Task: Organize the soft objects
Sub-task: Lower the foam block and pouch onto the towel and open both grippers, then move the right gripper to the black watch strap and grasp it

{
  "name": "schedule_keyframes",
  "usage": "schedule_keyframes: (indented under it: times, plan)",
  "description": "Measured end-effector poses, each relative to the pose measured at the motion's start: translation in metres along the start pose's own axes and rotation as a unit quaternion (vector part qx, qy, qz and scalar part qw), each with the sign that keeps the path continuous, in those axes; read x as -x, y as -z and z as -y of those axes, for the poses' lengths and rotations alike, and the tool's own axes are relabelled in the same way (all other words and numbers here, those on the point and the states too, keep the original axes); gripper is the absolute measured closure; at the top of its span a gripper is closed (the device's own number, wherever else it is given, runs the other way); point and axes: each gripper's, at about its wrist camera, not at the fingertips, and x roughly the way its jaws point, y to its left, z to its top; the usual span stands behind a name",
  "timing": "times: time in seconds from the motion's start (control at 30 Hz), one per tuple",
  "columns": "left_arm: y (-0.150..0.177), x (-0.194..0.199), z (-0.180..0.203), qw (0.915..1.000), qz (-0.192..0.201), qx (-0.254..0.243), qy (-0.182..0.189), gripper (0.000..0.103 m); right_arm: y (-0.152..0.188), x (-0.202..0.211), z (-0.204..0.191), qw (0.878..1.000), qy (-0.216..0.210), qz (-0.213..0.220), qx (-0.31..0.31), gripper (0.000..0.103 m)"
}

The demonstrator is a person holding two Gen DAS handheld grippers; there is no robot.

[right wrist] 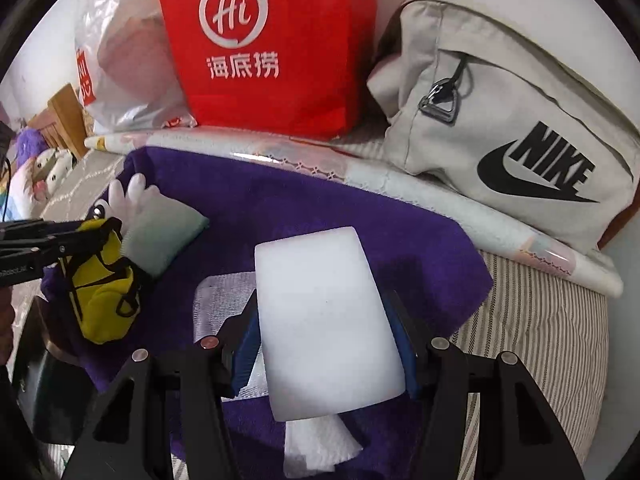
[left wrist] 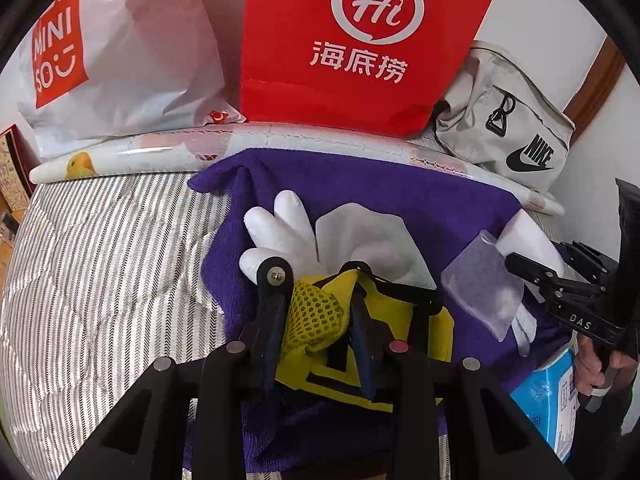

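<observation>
A purple towel [left wrist: 400, 192] [right wrist: 320, 208] lies spread on the striped bed. My left gripper [left wrist: 316, 312] is shut on a yellow mesh pouch with black straps [left wrist: 316, 316], held above the towel; the pouch also shows in the right wrist view [right wrist: 100, 304]. A white glove [left wrist: 280, 228] and a pale folded cloth [left wrist: 368, 236] lie on the towel just beyond it. My right gripper [right wrist: 324, 320] is shut on a white foam sponge block [right wrist: 324, 312], seen in the left wrist view [left wrist: 528, 236] beside a clear plastic sleeve [left wrist: 480, 284]. A white cloth [right wrist: 316, 444] lies under it.
A red paper bag [left wrist: 360, 40] [right wrist: 264, 40], a white Miniso plastic bag [left wrist: 120, 60] and a grey Nike bag [left wrist: 508, 128] [right wrist: 500, 128] stand behind a rolled printed sheet [left wrist: 160, 152]. The striped mattress [left wrist: 100, 264] extends left. A blue tissue pack [left wrist: 548, 392] sits lower right.
</observation>
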Motion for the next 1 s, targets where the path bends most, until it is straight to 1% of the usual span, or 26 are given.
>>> schedule_keyframes:
  times: [0.1, 0.17, 0.2, 0.23, 0.27, 0.3, 0.33, 0.37, 0.53, 0.63, 0.8, 1.0]
  plan:
    - [0.0, -0.002, 0.002, 1.0, -0.007, -0.006, 0.004, 0.069, 0.0, -0.003, 0.0, 1.0, -0.013, -0.01, -0.001, 0.044]
    - [0.0, -0.002, 0.002, 0.9999, -0.009, -0.003, 0.013, 0.062, 0.0, -0.002, -0.002, 1.0, -0.022, -0.01, 0.006, 0.043]
    - [0.0, -0.001, 0.002, 0.9998, -0.01, -0.002, 0.017, 0.061, 0.001, -0.001, -0.004, 1.0, -0.02, -0.007, 0.014, 0.041]
    - [0.0, -0.001, 0.002, 0.9998, -0.009, 0.0, 0.02, 0.058, 0.002, 0.001, -0.007, 1.0, -0.014, 0.0, 0.023, 0.039]
    - [0.0, 0.001, 0.001, 0.9997, -0.006, 0.006, 0.022, 0.055, 0.002, 0.002, -0.008, 1.0, -0.012, 0.002, 0.027, 0.034]
    - [0.0, 0.002, 0.0, 0.9997, -0.003, 0.01, 0.023, 0.052, 0.002, 0.003, -0.008, 1.0, -0.01, 0.004, 0.028, 0.032]
    - [-0.001, 0.004, -0.001, 0.9996, -0.003, 0.011, 0.026, 0.046, 0.001, 0.003, -0.008, 1.0, -0.012, 0.005, 0.026, 0.032]
    - [-0.001, 0.005, -0.001, 0.9995, -0.003, 0.012, 0.028, 0.043, 0.001, 0.004, -0.007, 1.0, -0.015, 0.005, 0.024, 0.032]
    - [0.002, 0.018, -0.006, 0.9995, 0.004, 0.017, 0.028, 0.043, 0.001, 0.015, -0.001, 1.0, -0.02, 0.011, 0.008, 0.032]
    - [0.006, 0.031, -0.008, 0.9994, 0.012, 0.02, 0.027, 0.043, 0.004, 0.029, 0.002, 1.0, -0.023, 0.02, -0.004, 0.032]
    - [0.015, 0.056, -0.004, 0.999, 0.022, 0.018, 0.034, 0.043, 0.017, 0.064, 0.003, 0.998, -0.051, 0.041, -0.025, 0.032]
    - [0.04, 0.099, 0.011, 0.9983, 0.043, -0.002, 0.038, 0.043, 0.043, 0.114, -0.008, 0.997, -0.047, 0.062, -0.024, 0.032]
